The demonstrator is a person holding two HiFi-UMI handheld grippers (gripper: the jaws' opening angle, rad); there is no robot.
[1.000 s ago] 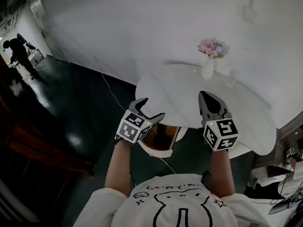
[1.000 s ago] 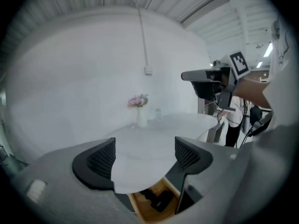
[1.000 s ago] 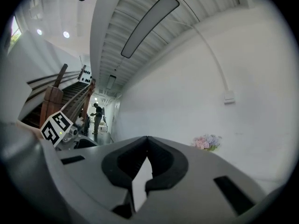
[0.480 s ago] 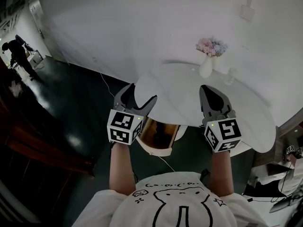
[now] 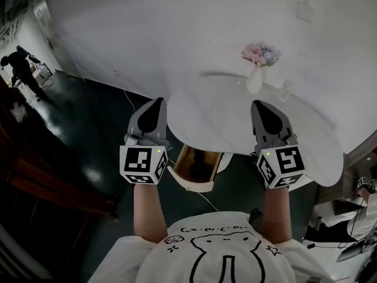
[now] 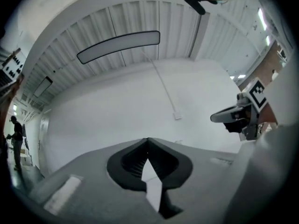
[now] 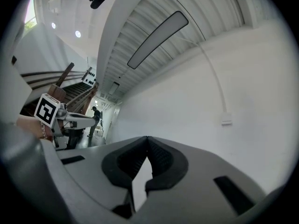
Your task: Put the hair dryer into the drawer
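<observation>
Both pairs of my jaws are held up side by side, and each shows in the other's view.

Left gripper (image 6: 148, 144): my jaws have just been closing and now meet tip to tip with nothing between them. Only bare wall shows through the notch behind the tips.

Right gripper (image 7: 147, 143): my jaws are likewise together at the tips and carry nothing.

Below and between the two pairs of jaws, back towards my body, the open drawer (image 5: 187, 184) shows a white rim and an amber inside. Whether the dark shape in it is the hair dryer, I cannot tell.

The round white table (image 5: 224, 128) spreads under and ahead of the right jaws. The left jaws stand just beside its rim, over the dark floor (image 5: 100, 128).

Straight ahead of the right jaws, on the far part of the table, stands a white vase (image 5: 255, 82) of pale flowers.

Beyond it rises the white wall (image 5: 177, 34), with a small wall box (image 5: 304, 10) high above the right jaws.

Far off to the left of the left jaws, a person (image 5: 21, 65) stands on the floor.
</observation>
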